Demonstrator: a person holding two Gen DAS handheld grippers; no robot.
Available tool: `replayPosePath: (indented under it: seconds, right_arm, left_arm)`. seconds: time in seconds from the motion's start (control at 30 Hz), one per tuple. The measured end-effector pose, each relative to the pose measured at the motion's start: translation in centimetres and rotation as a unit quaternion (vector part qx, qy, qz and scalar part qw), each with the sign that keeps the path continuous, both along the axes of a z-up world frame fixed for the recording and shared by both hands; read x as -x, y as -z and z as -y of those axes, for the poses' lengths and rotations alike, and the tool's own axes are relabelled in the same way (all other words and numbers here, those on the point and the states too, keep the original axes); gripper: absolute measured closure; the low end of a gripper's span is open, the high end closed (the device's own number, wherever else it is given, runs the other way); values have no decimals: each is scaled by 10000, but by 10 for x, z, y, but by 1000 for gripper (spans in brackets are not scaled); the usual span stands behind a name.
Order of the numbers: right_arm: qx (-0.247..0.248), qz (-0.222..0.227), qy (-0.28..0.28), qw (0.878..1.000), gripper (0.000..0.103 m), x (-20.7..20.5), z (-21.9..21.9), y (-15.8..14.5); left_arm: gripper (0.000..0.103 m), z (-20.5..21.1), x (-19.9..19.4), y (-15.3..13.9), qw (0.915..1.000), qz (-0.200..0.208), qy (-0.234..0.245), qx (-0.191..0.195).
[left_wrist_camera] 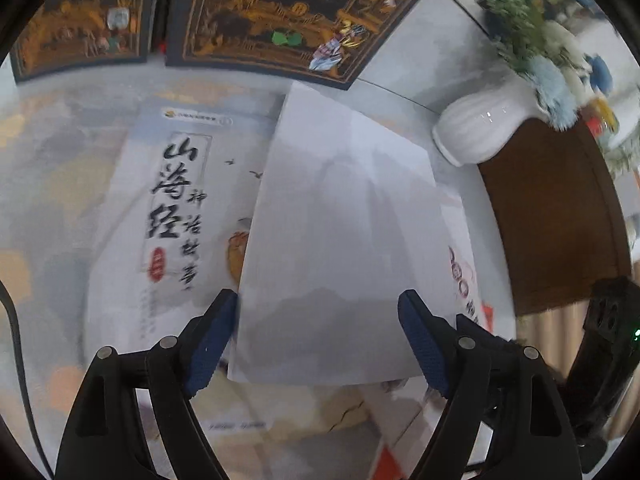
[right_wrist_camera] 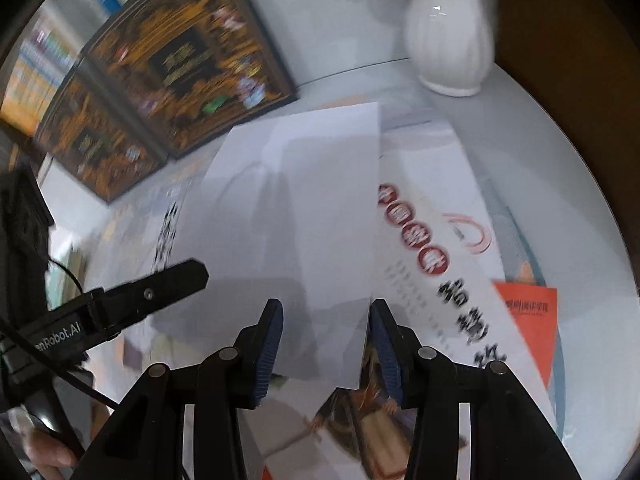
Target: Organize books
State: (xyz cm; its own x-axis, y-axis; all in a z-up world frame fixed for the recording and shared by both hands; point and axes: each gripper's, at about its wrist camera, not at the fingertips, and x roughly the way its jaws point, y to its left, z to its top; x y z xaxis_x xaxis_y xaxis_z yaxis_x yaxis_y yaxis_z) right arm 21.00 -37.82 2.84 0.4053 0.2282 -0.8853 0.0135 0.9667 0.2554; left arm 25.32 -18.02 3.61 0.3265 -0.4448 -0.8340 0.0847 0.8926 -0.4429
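Note:
A plain white book hangs tilted above the table, its blank face towards both cameras. My left gripper has its blue pads against the book's two long edges near its lower end and is shut on it. My right gripper grips the same white book at its narrower lower end, pads pressed on both sides. Beneath it lie a pale book with black calligraphy and a book with red round seals. One finger of the left gripper shows beside the white book.
Two dark, gold-patterned books lie at the back of the round white table. A white ribbed vase with flowers stands at the back right. An orange booklet lies by the table's right edge. A hand shows at lower left.

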Motion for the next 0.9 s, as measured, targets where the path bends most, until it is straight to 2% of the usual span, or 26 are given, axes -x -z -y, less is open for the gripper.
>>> replayPosePath:
  seconds: [0.17, 0.4, 0.57, 0.8, 0.9]
  right_arm:
    - [-14, -80, -80, 9999, 58, 30, -12, 0]
    - [112, -231, -510, 9984, 58, 88, -38, -3]
    - [98, -327, -824, 9960, 58, 136, -52, -4]
    - [190, -510, -1691, 9841, 58, 185, -107, 5]
    - [181, -505, -1835, 9815, 58, 196, -123, 10]
  left_arm:
    - [24, -22, 36, -13, 9995, 77, -68, 308]
    - [24, -48, 100, -24, 9988, 48, -126, 470]
    - [24, -59, 156, -19, 9992, -40, -137, 376]
    - [24, -105, 235, -7, 9958, -200, -891, 91]
    - [24, -124, 251, 5, 9937, -384, -1050, 15]
